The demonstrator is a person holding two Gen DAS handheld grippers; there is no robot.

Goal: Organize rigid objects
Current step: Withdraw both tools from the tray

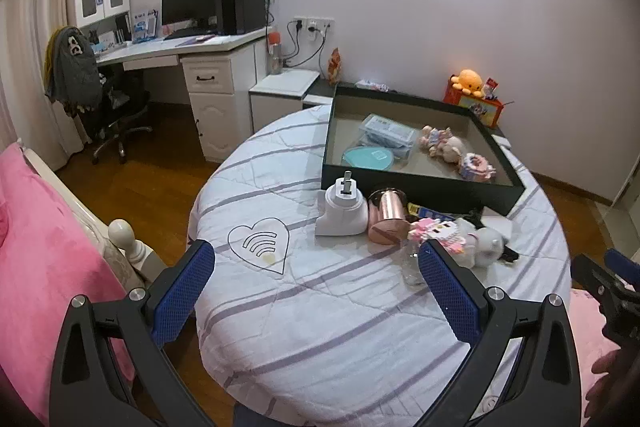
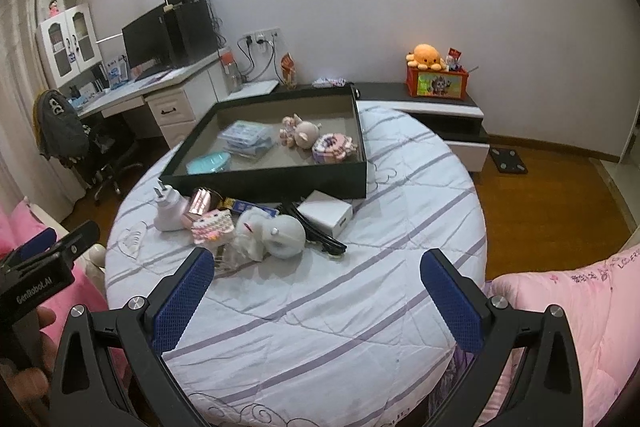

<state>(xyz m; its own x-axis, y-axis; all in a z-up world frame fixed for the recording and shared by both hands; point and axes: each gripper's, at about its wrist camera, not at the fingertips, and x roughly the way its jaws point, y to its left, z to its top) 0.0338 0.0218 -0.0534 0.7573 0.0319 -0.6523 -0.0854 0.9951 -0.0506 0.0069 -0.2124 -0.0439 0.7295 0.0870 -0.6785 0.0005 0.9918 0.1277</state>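
We are holding the left tool (image 1: 316,269) wide open with nothing in it, and the right tool (image 2: 316,277) is gaping wide and empty too. Both are hanging over the round bench with the white and purple striped cover (image 2: 360,307). A big dark green box tray (image 2: 280,183) is sitting at the far side. A round teal lid (image 2: 208,162), a clear plastic case (image 2: 246,139) and small dolls (image 2: 298,135) are lying inside it. Just in front of the tray, a white plug adapter (image 1: 344,209), a shiny pink metal cup (image 1: 386,217), a pink and white block toy (image 2: 212,225), a white round toy (image 2: 276,233) and a white box (image 2: 326,213) are lying in a pile.
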